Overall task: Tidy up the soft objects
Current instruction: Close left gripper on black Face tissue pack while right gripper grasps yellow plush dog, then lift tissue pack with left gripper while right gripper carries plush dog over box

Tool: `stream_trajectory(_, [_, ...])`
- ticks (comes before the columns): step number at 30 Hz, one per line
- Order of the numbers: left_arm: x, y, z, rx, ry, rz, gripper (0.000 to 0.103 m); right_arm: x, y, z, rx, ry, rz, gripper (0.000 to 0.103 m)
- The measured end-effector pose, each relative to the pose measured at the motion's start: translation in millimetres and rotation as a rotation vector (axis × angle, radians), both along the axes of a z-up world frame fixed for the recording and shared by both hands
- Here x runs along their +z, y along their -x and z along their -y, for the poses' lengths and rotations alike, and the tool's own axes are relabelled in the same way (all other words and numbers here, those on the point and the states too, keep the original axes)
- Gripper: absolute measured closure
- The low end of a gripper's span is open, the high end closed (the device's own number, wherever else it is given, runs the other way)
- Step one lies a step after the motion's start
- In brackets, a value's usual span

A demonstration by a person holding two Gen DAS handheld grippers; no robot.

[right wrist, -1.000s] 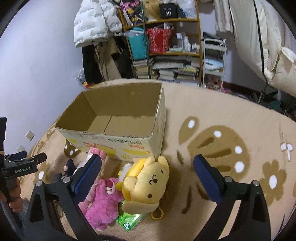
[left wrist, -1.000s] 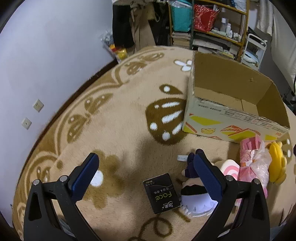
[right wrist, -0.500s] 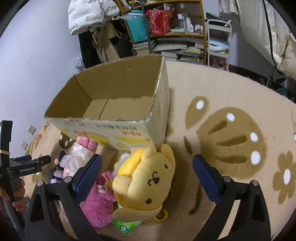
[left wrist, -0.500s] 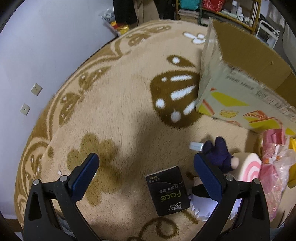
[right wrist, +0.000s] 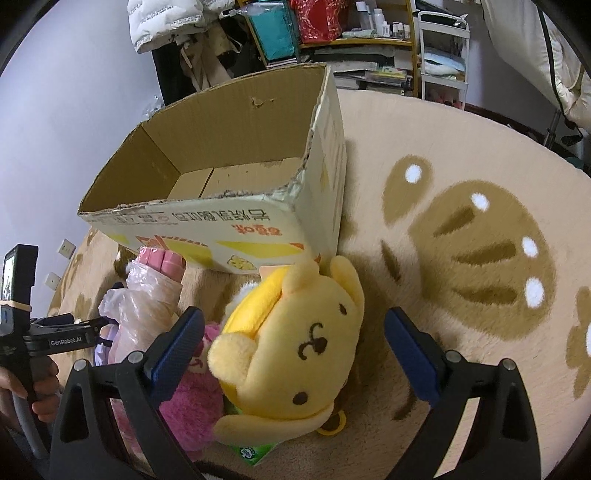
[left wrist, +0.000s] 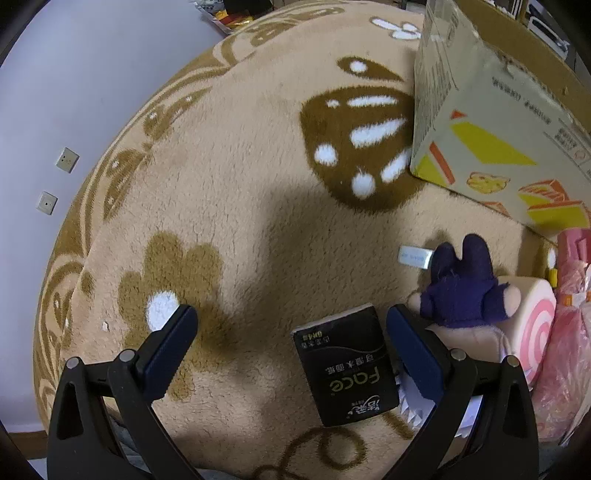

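Both grippers have come lower and nearer, the right gripper [right wrist: 293,354] spread around the yellow plush dog [right wrist: 295,339], probably to carry it into the cardboard box [right wrist: 207,216], the left gripper [left wrist: 290,345] spread over the black tissue pack [left wrist: 345,369].

green packet [right wrist: 251,451] mostly under yellow plush [right wrist: 295,354]

yellow dog plush [right wrist: 295,354] on rug, beside empty cardboard box [right wrist: 236,173].

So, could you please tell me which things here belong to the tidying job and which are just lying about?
Job: yellow dog plush, pink plush, purple plush, swirl-roll plush, black tissue pack, cardboard box.
Lying about: white puffer jacket, shelf clutter, white trolley.
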State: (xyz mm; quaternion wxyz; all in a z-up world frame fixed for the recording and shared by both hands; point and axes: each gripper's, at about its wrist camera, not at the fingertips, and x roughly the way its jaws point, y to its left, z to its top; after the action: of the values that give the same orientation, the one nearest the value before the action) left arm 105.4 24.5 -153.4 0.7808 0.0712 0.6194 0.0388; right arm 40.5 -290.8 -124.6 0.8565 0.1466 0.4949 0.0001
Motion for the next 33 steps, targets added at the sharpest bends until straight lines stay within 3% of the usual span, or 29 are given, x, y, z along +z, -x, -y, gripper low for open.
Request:
stream_trajectory(4, [-5.2, -1.5, -5.2, 0.019, 0.043, -0.029, 0.006, -2.4, -0.4, 0.1, 0.004, -0.011, -0.008, 0.002])
stream_trajectory(6, [-8.8, -2.5, -7.4, 0.031, 0.083, -0.056, 0.012, -4.0, -1.0, 0.8, 0.006, -0.021, -0.012, 0.010])
stream_trajectory(10, [-15.1, -4.1, -10.3, 0.053, 0.139, -0.096, 0.022, -8.6, -1.9, 0.9, 0.008, -0.040, -0.027, 0.011])
stream_trajectory(12, [-18.0, -5.5, -11.9, 0.064, 0.177, -0.112, 0.035, -9.7, -2.2, 0.4, 0.012, -0.039, -0.034, 0.020])
stream_trajectory(16, [-21.1, -7.5, -11.9, 0.051, 0.209, -0.127, 0.053, -11.7, -2.9, -2.3, 0.017, -0.035, -0.048, 0.023])
stream_trajectory(33, [-5.1, -0.8, -7.8, 0.036, 0.190, -0.084, 0.054, -4.0, 1.8, -0.1, 0.020, -0.051, -0.018, 0.029])
